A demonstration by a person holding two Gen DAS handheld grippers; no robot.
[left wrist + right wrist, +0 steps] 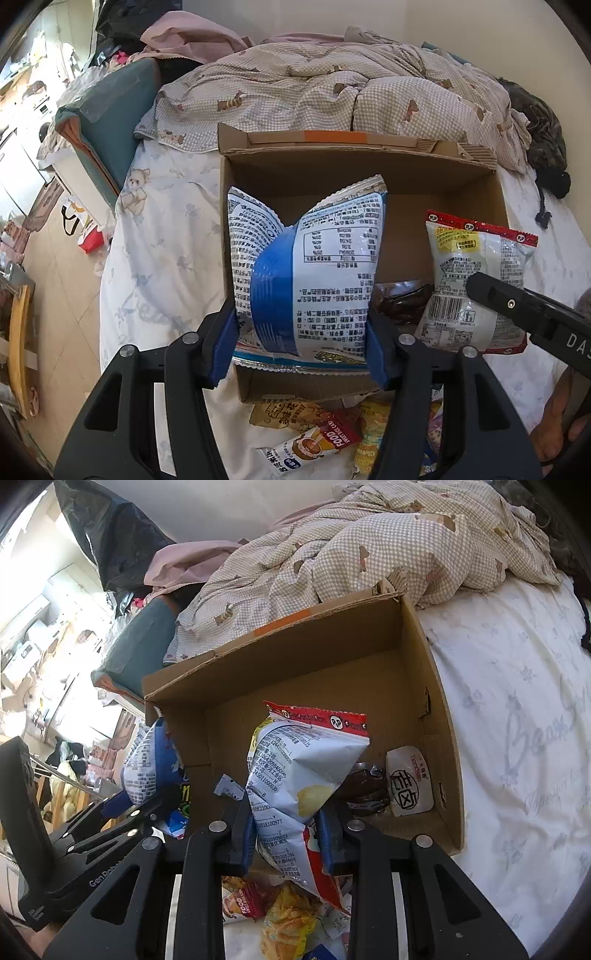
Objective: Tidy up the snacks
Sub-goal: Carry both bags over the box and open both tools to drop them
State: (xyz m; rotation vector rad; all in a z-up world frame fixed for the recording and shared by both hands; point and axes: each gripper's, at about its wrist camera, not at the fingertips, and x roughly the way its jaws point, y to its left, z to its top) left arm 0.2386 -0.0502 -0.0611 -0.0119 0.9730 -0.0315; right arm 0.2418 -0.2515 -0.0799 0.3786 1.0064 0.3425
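Note:
My left gripper (301, 347) is shut on a blue and white snack bag (306, 266) and holds it upright over the near left part of an open cardboard box (354, 166). My right gripper (286, 834) is shut on a white chip bag with a red top (299, 775), held over the box's near edge. That chip bag also shows in the left wrist view (472, 280), with the right gripper's finger on it. In the box (439, 686) lie a dark brown packet (365, 782) and a white packet (408, 779).
The box sits on a white bed sheet (517, 720). Loose snack packets (314, 435) lie on the sheet in front of the box, including a yellow one (284, 919). A crumpled checked duvet (332, 88) lies behind the box. The bed's left edge drops to the floor.

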